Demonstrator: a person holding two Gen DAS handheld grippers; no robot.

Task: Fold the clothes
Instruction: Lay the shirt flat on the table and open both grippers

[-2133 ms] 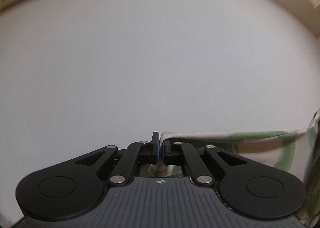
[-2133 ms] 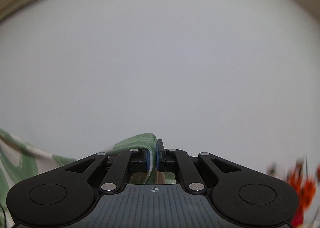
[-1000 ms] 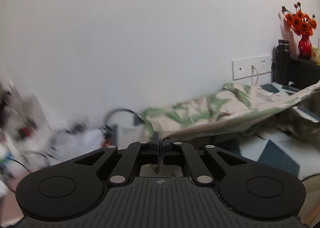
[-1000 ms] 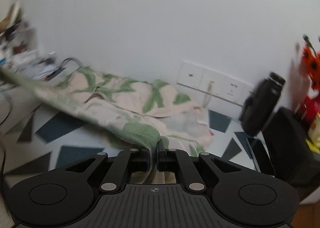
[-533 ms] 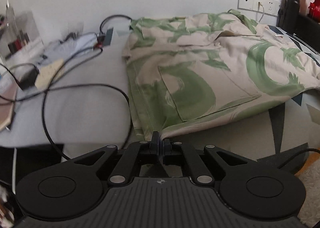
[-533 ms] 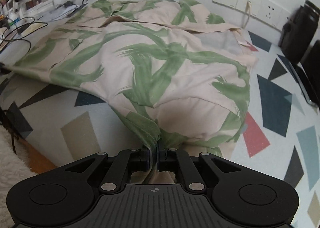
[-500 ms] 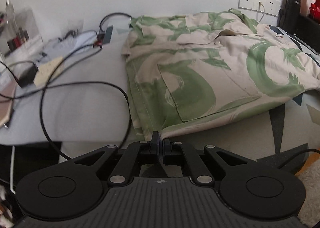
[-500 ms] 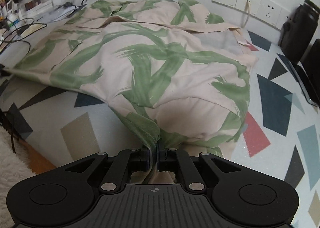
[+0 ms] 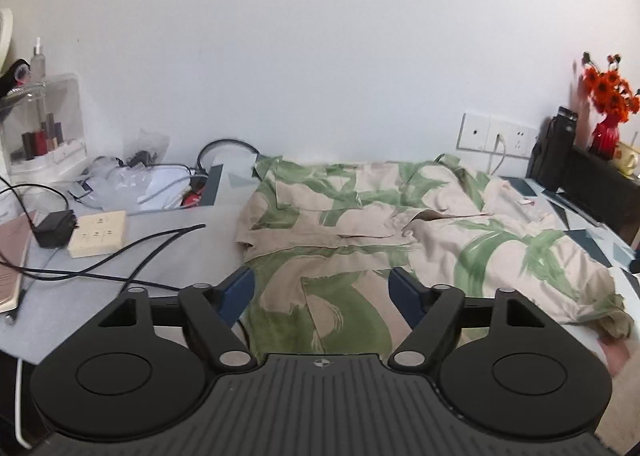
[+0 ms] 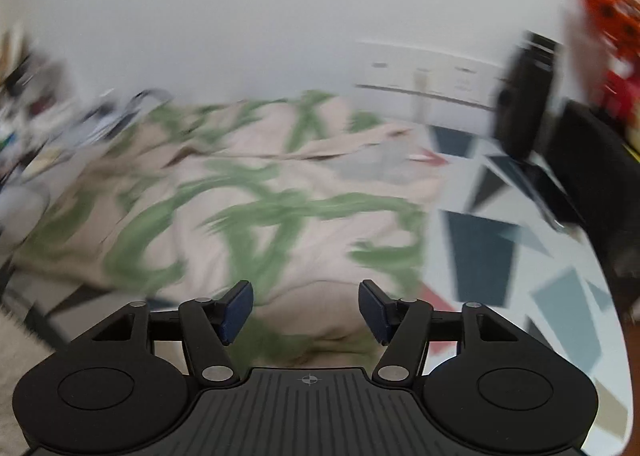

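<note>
A beige shirt with green brush-stroke print (image 9: 400, 232) lies spread on the table, collar toward the wall. My left gripper (image 9: 322, 290) hovers over the shirt's near left hem, its jaws opening, with cloth below them but nothing pinched. In the blurred right wrist view the same shirt (image 10: 248, 208) fills the middle. My right gripper (image 10: 306, 306) hangs above its near right hem, jaws opening too, its blue pads (image 10: 240, 304) clear of the fabric.
Left of the shirt lie black cables (image 9: 120, 252), a beige power strip (image 9: 98, 238) and a clear cosmetics box (image 9: 44, 124). Wall sockets (image 9: 496, 136), a black bottle (image 9: 554, 148) and a red vase of orange flowers (image 9: 608, 108) stand at the right. The tablecloth (image 10: 480, 248) has coloured triangles.
Both grippers were shut on the shirt's hem corners; now both have opened and let go, and the cloth lies on the table. Both views have tilted up and pulled back slightly.
</note>
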